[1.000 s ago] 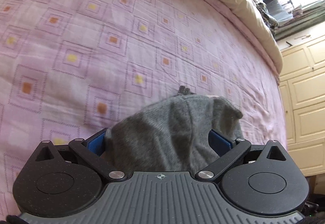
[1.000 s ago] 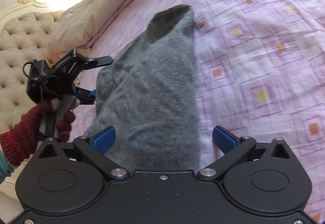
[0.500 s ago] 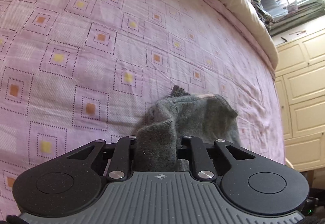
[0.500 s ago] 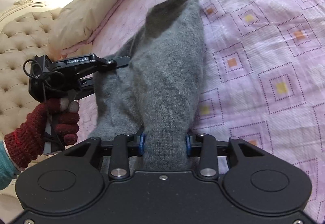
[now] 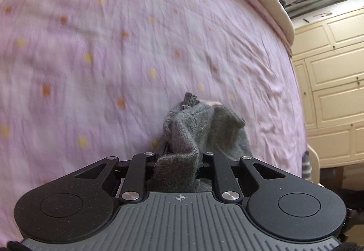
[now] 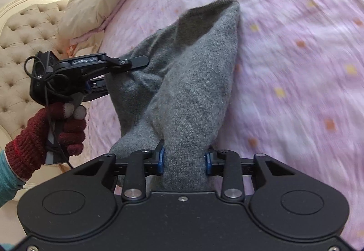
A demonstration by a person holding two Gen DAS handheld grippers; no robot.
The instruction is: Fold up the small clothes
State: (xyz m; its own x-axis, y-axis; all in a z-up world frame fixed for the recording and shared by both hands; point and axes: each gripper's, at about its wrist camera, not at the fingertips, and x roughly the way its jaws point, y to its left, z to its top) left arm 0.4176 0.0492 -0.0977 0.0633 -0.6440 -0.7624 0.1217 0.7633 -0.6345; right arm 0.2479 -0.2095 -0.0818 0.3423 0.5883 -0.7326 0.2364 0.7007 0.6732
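I see both grippers clamped on the grey knit garment — right gripper lower centre, left gripper mid-left — above the pink bed.

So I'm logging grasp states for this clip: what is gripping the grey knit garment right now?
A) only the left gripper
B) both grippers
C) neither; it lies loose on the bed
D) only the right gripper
B: the right gripper and the left gripper are each shut on the grey knit garment.
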